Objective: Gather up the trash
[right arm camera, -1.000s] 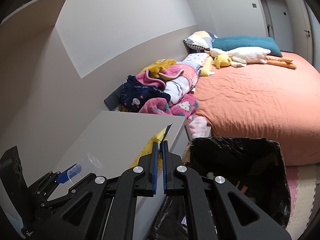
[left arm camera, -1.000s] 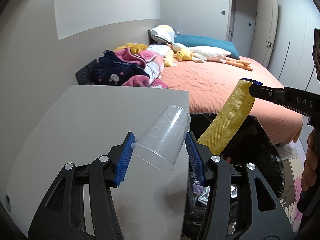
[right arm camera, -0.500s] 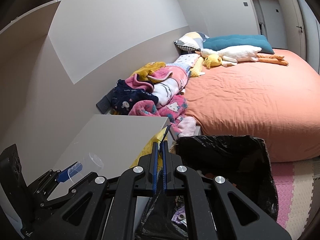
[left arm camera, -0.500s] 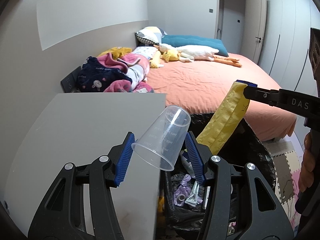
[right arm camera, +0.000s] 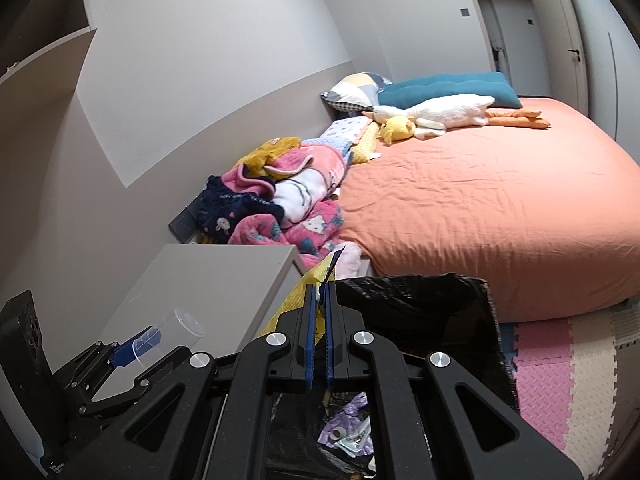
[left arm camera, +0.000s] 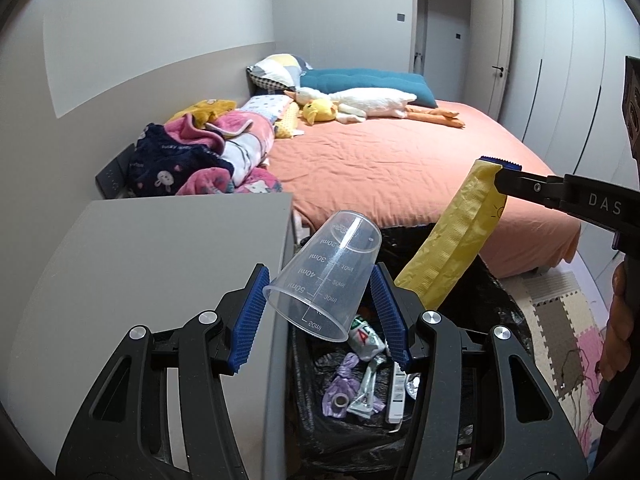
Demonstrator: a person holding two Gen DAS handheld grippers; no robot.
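Both grippers have moved past the grey table edge: left gripper clamps a clear plastic measuring cup, right gripper pinches a yellow crinkled wrapper, above the black-lined trash bin

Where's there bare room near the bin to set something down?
The grey cabinet top left of the black-lined trash bin is bare. The bin floor holds wrappers. The orange bed is open mid-sheet; blankets crowd its wall side.

Plastics, cloth and foam by the bin

Clear, glossy plastic measuring cup; crinkled yellow wrapper with ribbed edge; shiny black plastic bin liner; beyond it, wrinkled matt orange bedsheet; matt grey tabletop.
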